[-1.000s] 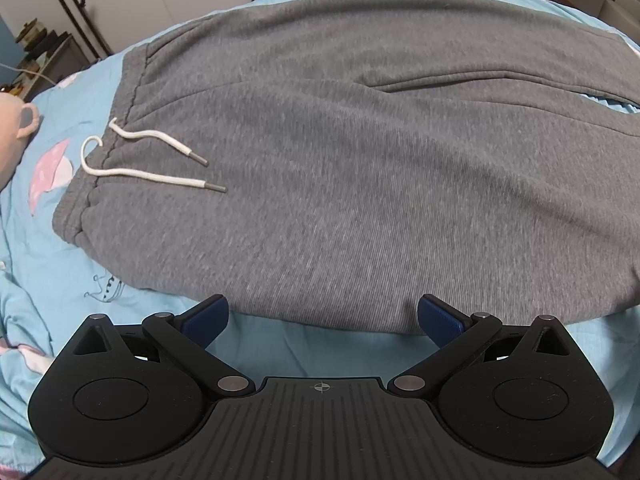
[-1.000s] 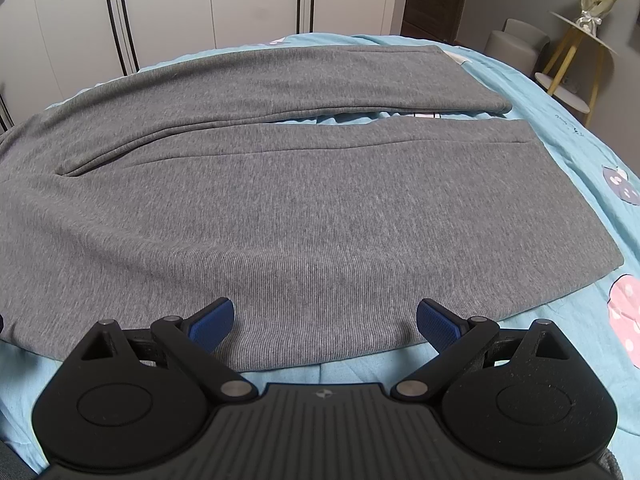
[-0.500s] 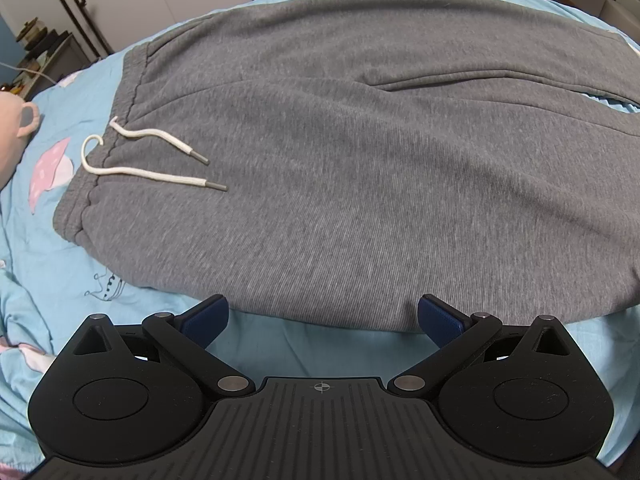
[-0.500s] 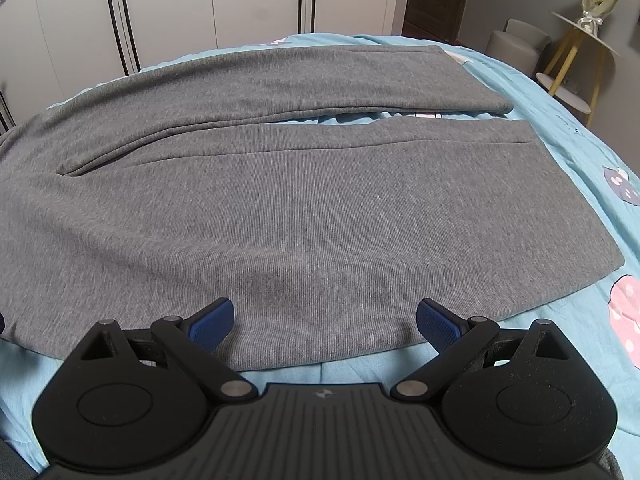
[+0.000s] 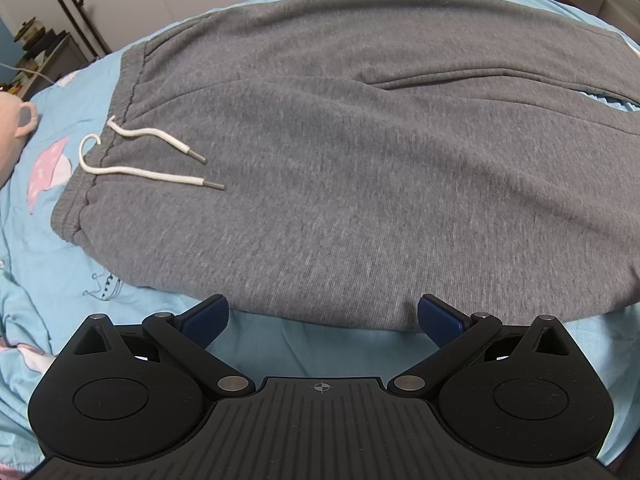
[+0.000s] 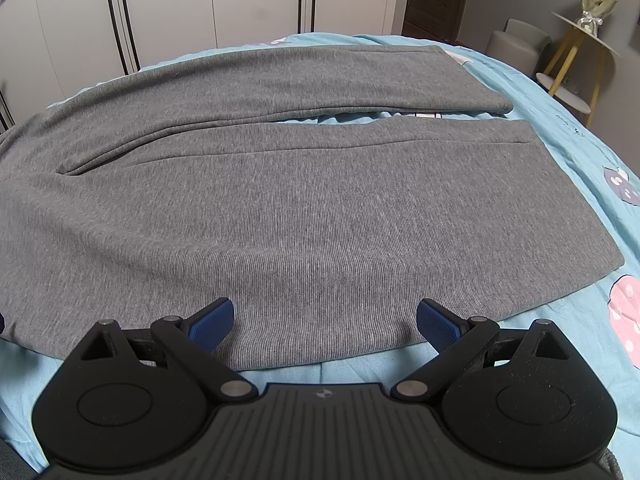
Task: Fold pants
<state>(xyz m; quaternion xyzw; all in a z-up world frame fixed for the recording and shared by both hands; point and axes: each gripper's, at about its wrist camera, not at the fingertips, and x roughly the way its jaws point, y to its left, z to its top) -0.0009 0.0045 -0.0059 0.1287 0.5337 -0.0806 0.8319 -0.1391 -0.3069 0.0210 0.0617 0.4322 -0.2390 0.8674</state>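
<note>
Blue bedsheet [image 5: 60, 292], grey pants [image 5: 360, 184] flat, left gripper [image 5: 322, 314] and right gripper [image 6: 325, 318] spread wide, low at near edge

The pants [image 5: 360, 168] lie spread flat on the bed [image 5: 120, 312], waistband [image 5: 100, 152] to the left and legs running off to the right. The drawstring [image 5: 152, 174] rests on the fabric just right of the waistband. In the right wrist view the two legs [image 6: 280, 208] lie side by side, one behind the other, a narrow strip of bed between them toward the cuffs. The left gripper [image 5: 322, 314] sits before the near edge by the waist end; the right gripper [image 6: 325, 318] sits before the near leg's edge. Wardrobe doors [image 6: 240, 0] stand behind the bed, a side table [image 6: 580, 52] to its right.
</note>
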